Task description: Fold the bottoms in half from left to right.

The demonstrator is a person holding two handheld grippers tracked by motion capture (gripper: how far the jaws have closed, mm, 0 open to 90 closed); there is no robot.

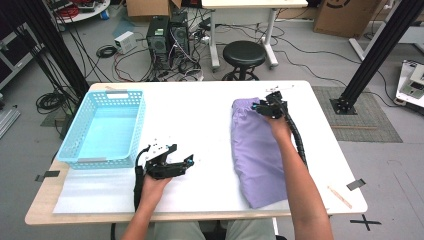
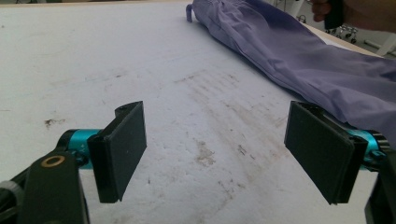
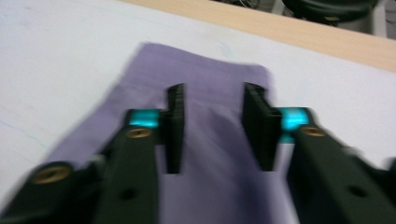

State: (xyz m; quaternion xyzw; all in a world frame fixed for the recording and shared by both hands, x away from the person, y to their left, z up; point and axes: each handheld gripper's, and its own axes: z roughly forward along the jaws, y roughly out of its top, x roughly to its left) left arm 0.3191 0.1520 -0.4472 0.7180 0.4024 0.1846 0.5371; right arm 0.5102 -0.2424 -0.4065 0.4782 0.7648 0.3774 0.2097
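A folded purple garment point(image 1: 257, 150) lies lengthwise on the right half of the white table point(image 1: 200, 115). My right gripper point(image 1: 262, 106) is over the garment's far end, jaws a little apart. In the right gripper view the purple cloth point(image 3: 205, 84) shows between and under the jaws of the right gripper point(image 3: 212, 130), and the pads are not pressing on it. My left gripper point(image 1: 187, 162) rests low near the front middle, pointing right toward the garment. In the left gripper view, the left gripper point(image 2: 224, 154) stands wide open over bare table, with the garment point(image 2: 289, 51) just beyond its right jaw.
A light blue plastic basket point(image 1: 140, 120) stands at the table's left, nothing inside it. A thin wooden stick point(image 1: 340, 196) and a strip of black tape point(image 1: 355, 184) lie near the front right corner. A black stool point(image 1: 244, 54) stands beyond the far edge.
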